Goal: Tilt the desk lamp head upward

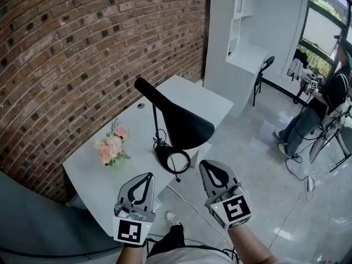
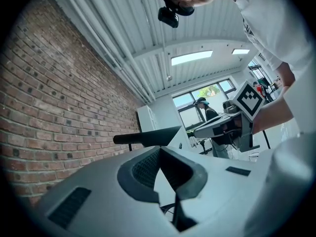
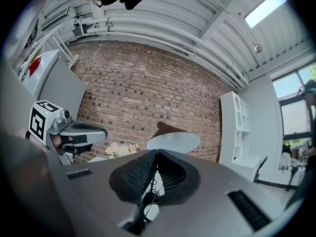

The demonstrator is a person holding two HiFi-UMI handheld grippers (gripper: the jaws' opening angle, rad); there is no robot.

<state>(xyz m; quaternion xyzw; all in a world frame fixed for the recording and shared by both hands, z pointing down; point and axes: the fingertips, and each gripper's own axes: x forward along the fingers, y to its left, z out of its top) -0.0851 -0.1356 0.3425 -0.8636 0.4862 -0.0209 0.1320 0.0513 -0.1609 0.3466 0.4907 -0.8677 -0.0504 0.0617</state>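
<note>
Looking down on a white table (image 1: 91, 172) set against a brick wall (image 1: 82, 48), and finding the black desk lamp (image 1: 165, 106) standing close to the table's near edge, its ring-shaped lamp base (image 1: 162, 154) just inside that edge and a cord (image 1: 177, 175) trailing off it. Noting the cone-shaped lamp head (image 1: 187, 126) drooping, its open mouth facing down and outward past the edge, so judging the upward tilt as not yet begun. Holding the left claw (image 1: 147, 177) low, off the table's near edge and below the base, clenched tip to tip on nothing. Holding the right claw (image 1: 209, 166) beside it, near the lower rim of the head but apart from it, likewise pinched together and empty. Touching neither the lamp nor the table with either claw. Seeing a flower bouquet (image 1: 111, 146) lying toward the table's left side, apart from the lamp and out of the way. Judging the whole job as remaining: reaching up to the head, parting a claw or pressing under the rim, probably steadying the base with the other claw against tipping or sliding off the edge, then swinging the head upward.
</note>
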